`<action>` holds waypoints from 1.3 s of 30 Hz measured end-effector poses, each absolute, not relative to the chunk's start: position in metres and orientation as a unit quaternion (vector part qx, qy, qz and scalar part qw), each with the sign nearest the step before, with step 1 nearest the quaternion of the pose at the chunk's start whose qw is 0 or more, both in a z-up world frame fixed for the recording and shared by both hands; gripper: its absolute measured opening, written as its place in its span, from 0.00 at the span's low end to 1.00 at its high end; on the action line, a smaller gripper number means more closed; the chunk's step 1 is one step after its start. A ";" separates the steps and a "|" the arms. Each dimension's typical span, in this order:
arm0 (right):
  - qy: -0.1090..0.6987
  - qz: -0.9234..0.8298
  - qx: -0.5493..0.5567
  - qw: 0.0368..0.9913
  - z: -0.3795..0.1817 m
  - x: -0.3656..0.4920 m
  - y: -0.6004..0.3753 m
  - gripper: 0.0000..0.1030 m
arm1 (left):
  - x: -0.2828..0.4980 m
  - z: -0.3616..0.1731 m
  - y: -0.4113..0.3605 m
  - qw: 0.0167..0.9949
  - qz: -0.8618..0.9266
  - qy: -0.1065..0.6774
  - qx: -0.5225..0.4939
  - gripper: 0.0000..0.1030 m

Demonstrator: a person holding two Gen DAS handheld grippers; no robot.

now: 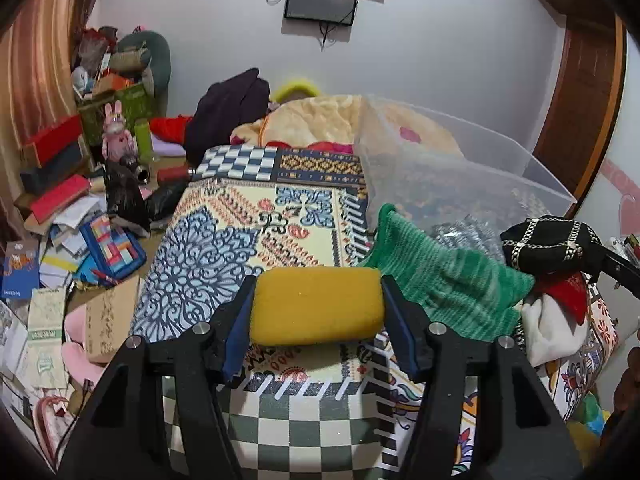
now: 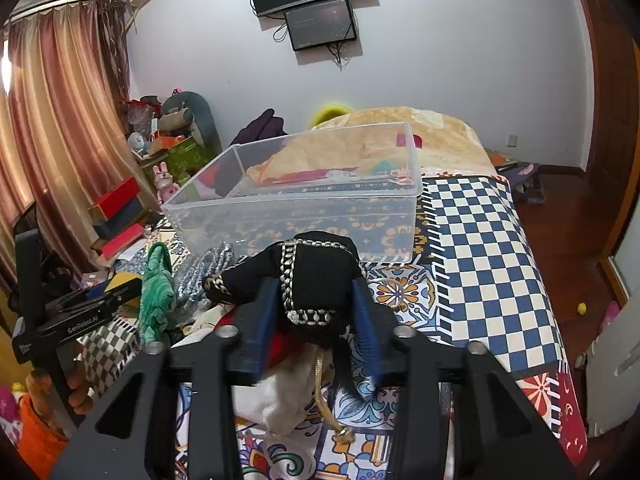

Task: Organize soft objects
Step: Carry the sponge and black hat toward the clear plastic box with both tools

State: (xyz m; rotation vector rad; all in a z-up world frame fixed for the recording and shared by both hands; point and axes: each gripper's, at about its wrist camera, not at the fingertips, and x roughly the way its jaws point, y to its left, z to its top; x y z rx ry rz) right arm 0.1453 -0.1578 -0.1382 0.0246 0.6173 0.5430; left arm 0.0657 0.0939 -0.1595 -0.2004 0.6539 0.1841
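left gripper (image 1: 318, 312) clamped, right gripper (image 2: 316, 308) clamped, both angled downward

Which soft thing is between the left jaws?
The yellow sponge. The green cloth lies loose beside it, and the black pouch sits in the right jaws.

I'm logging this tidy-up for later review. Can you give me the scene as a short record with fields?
surface: patterned bedspread
left gripper: jaws shut on yellow sponge
right gripper: jaws shut on black pouch with silver trim
container: clear plastic bin, nothing inside that shows
loose items: green knitted cloth, silver scrubber, white cloth
pile position: in front of the bin
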 end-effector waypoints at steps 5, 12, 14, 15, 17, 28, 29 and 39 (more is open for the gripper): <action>0.284 0.261 0.008 0.922 -0.130 0.143 -0.156 0.22 | 0.060 -0.140 0.088 0.946 0.083 0.299 -0.094 0.57; 0.251 0.266 0.011 0.931 -0.105 0.140 -0.158 0.18 | 0.058 -0.106 0.073 0.960 0.060 0.263 -0.077 0.57; 0.241 0.268 0.010 0.933 -0.098 0.139 -0.158 0.18 | 0.060 -0.098 0.067 0.964 0.051 0.253 -0.069 0.57; 0.236 0.268 0.010 0.934 -0.095 0.139 -0.159 0.18 | 0.062 -0.093 0.064 0.965 0.048 0.248 -0.064 0.57; 0.226 0.269 0.011 0.936 -0.090 0.139 -0.159 0.18 | 0.066 -0.086 0.057 0.968 0.039 0.240 -0.056 0.57; 0.174 0.272 0.017 0.946 -0.057 0.152 -0.155 0.18 | 0.098 -0.051 0.030 0.977 -0.003 0.213 -0.024 0.58; 0.169 0.272 0.020 0.947 -0.053 0.155 -0.155 0.18 | 0.103 -0.049 0.029 0.977 -0.005 0.213 -0.024 0.58; 0.141 0.262 0.013 0.955 -0.038 0.171 -0.147 0.18 | 0.152 -0.051 0.026 0.968 -0.020 0.248 -0.017 0.58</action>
